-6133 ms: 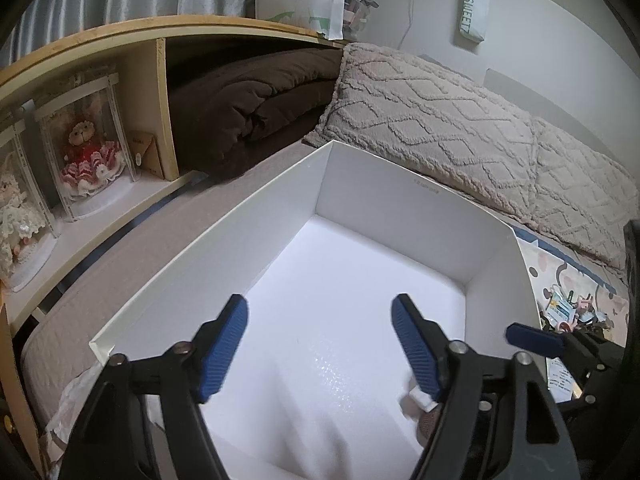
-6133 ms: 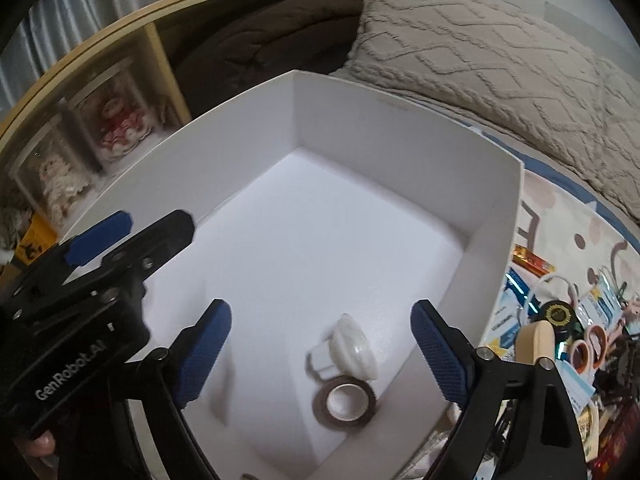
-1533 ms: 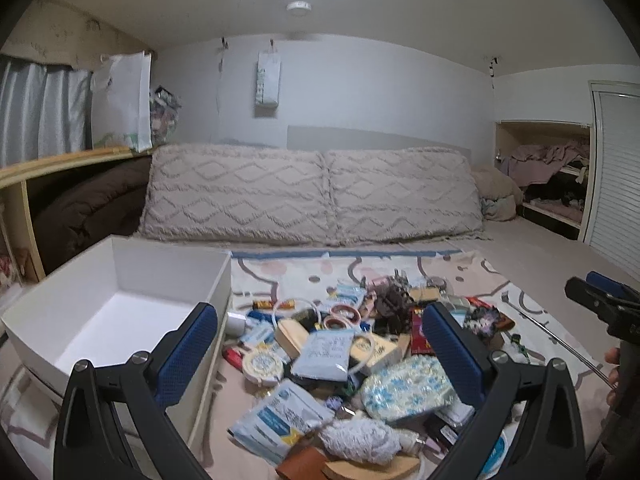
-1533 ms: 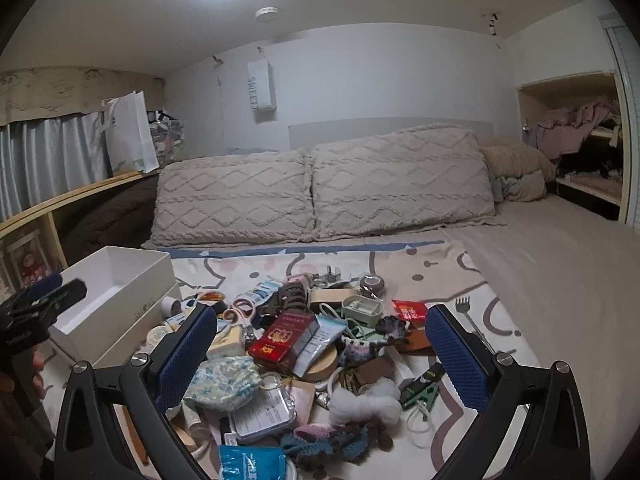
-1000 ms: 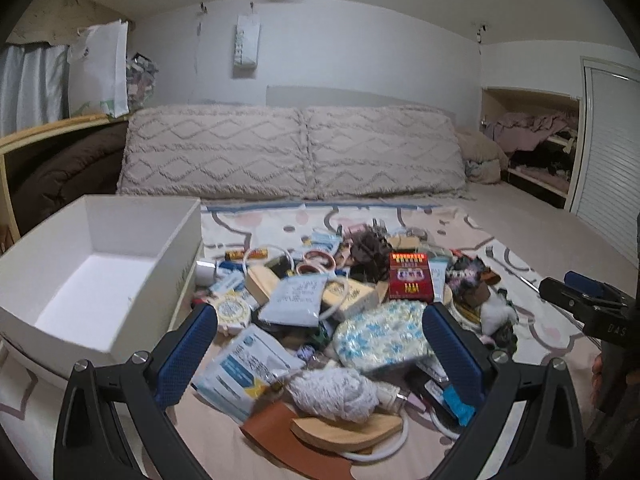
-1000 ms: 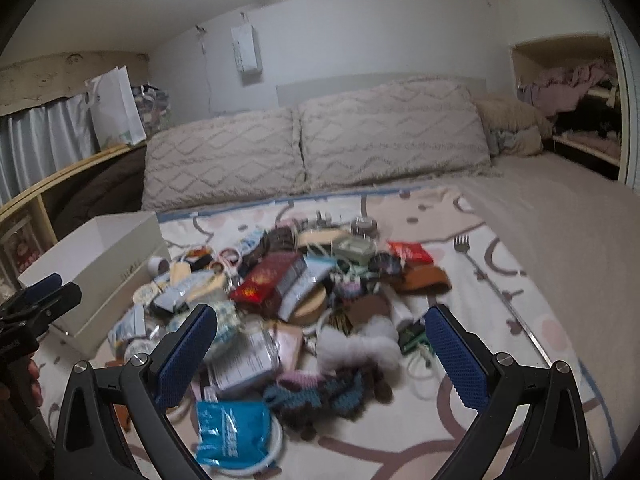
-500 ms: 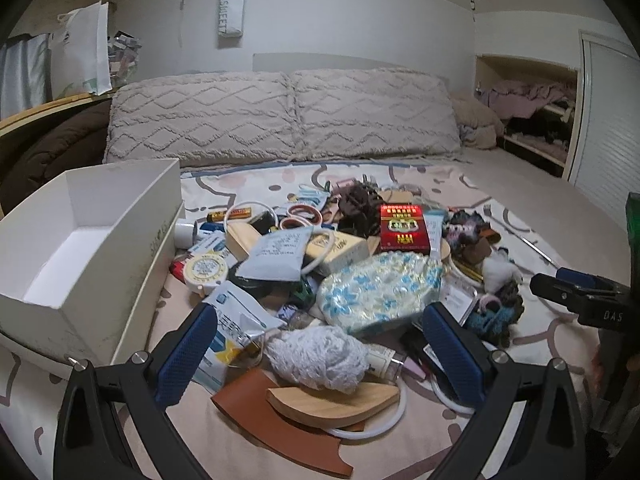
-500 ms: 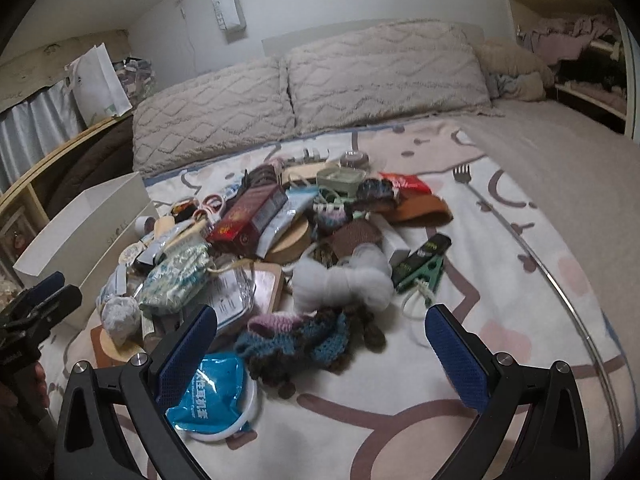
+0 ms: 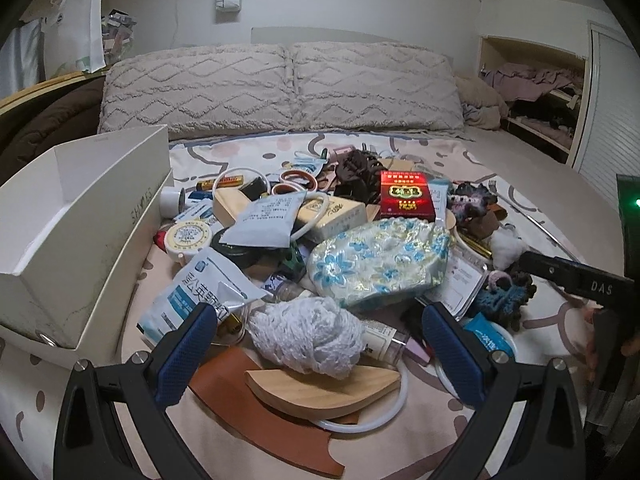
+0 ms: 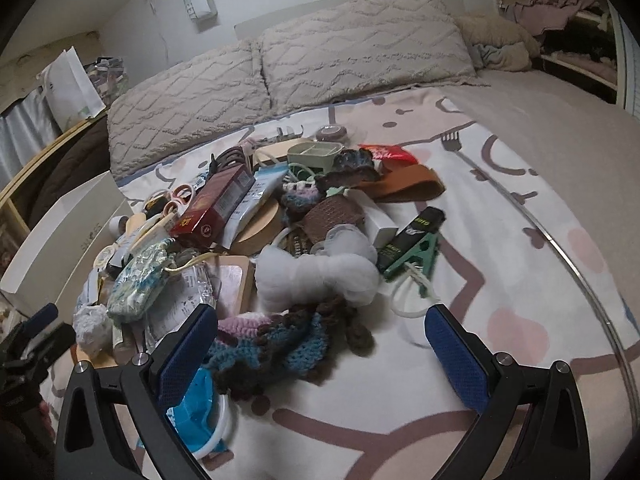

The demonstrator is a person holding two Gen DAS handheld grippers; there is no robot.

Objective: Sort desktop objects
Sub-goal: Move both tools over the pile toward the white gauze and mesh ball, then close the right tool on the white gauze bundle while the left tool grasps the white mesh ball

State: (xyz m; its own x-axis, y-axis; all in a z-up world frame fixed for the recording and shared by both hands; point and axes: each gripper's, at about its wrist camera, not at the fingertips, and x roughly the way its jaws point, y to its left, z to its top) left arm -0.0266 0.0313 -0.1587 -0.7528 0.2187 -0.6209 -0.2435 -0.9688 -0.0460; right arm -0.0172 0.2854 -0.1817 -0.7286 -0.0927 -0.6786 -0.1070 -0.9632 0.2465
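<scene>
Grippers have swung away from the white box (image 9: 86,216) and dropped low over the clutter heaped on the bed (image 10: 520,152), so a fresh pick looks imminent. Left gripper (image 9: 318,344), jaws spread wide and empty, frames the white mesh ball (image 9: 308,334) resting on a wooden piece (image 9: 324,390). Right gripper (image 10: 320,346), likewise spread and empty, hovers over the crocheted bundle (image 10: 280,344). Six seconds back both were over the box interior; half a second ago they sat higher.
</scene>
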